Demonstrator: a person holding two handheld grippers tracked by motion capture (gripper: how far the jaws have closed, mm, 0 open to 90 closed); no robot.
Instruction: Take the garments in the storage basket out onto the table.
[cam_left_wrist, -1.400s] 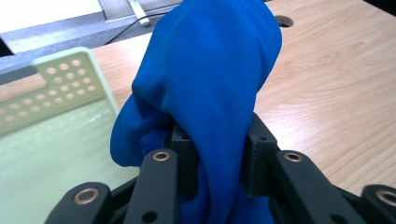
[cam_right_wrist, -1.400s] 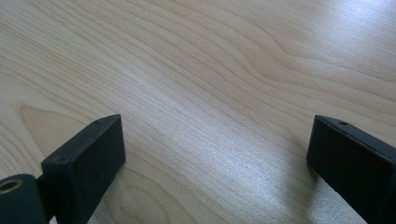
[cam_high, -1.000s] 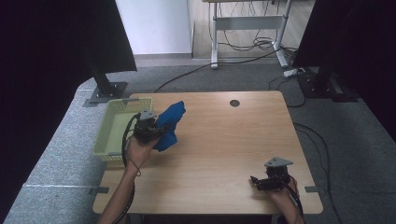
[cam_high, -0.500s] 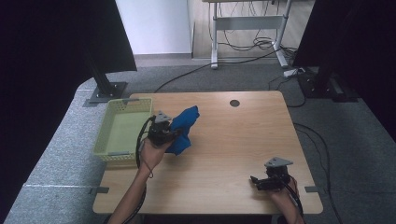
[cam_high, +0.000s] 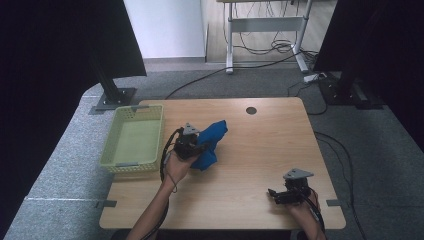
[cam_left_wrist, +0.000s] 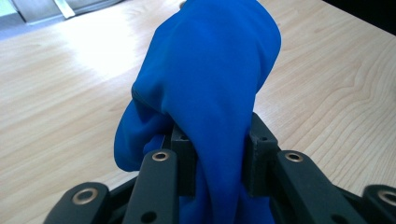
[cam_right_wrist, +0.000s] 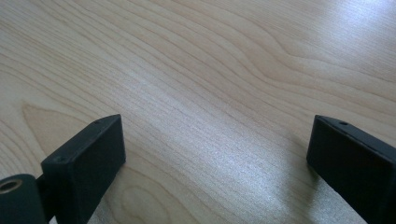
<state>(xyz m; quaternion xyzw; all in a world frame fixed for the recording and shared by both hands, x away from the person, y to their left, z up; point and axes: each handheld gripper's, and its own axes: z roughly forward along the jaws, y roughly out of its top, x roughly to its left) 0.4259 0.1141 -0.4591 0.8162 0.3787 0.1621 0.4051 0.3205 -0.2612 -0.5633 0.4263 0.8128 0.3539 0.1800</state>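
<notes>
A pale wooden table (cam_high: 260, 150) stood on grey carpet (cam_high: 65, 165), basket (cam_high: 132, 140) at nine o'clock. The left gripper (cam_high: 192, 147) pinched the blue cloth (cam_left_wrist: 210, 93) near centre; the right gripper (cam_high: 287, 195), at five o'clock, was spread.

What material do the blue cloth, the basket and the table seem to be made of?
Blue cloth: soft fabric, smooth with a slight sheen; it drapes and folds.
Basket: probably plastic, pale green, with perforated walls.
Table: light wood or wood-look laminate, with visible grain and a satin finish.
</notes>
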